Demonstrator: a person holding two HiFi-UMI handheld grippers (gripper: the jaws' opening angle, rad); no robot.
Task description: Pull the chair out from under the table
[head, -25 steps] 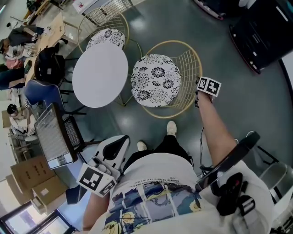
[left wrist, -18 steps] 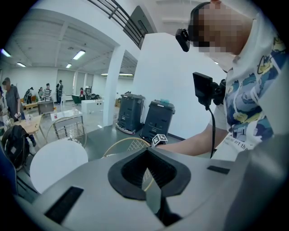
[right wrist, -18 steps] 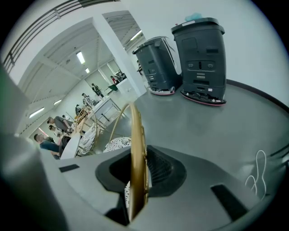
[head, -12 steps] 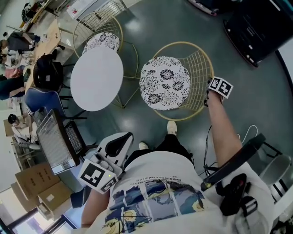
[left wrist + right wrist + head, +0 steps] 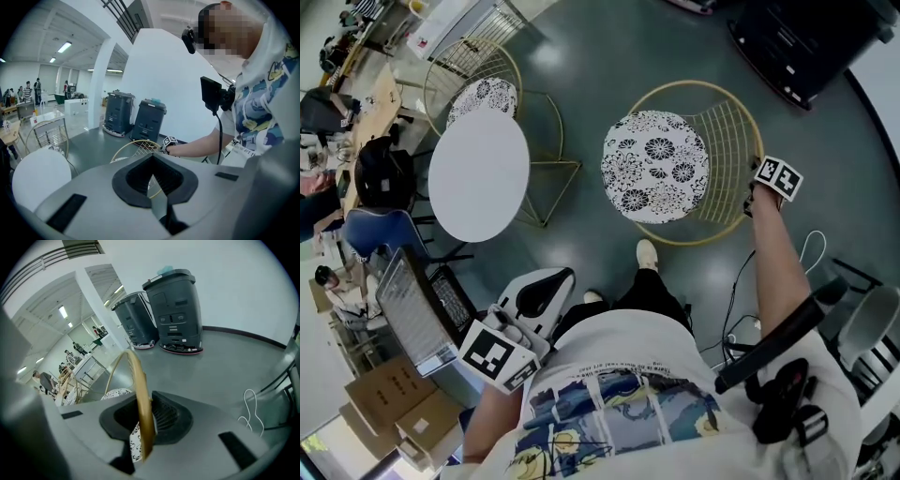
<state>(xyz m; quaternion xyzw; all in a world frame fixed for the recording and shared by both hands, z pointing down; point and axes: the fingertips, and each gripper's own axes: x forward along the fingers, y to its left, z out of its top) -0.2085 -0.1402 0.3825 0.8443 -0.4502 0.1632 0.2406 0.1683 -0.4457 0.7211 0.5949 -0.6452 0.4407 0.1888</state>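
A gold wire chair (image 5: 717,131) with a floral cushion (image 5: 654,166) stands on the grey floor to the right of a round white table (image 5: 478,176), with a gap of floor between them. My right gripper (image 5: 751,207) is shut on the chair's gold back rim (image 5: 136,380), which runs up between its jaws (image 5: 143,427); they have just closed a little tighter on it. My left gripper (image 5: 549,281) hangs by my hip, away from the chair, jaws together and empty (image 5: 157,199). In the left gripper view the chair (image 5: 136,147) and table (image 5: 37,173) lie ahead.
A second wire chair (image 5: 483,94) sits tucked at the table's far side. Dark machines (image 5: 806,42) stand at the back right. A white cable (image 5: 811,248) lies on the floor by my right arm. A laptop (image 5: 412,309), boxes (image 5: 394,403) and desks fill the left.
The chair and my right gripper have shifted right, away from the white table, and a strip of floor has opened between cushion and tabletop. The left gripper stays by my hip.
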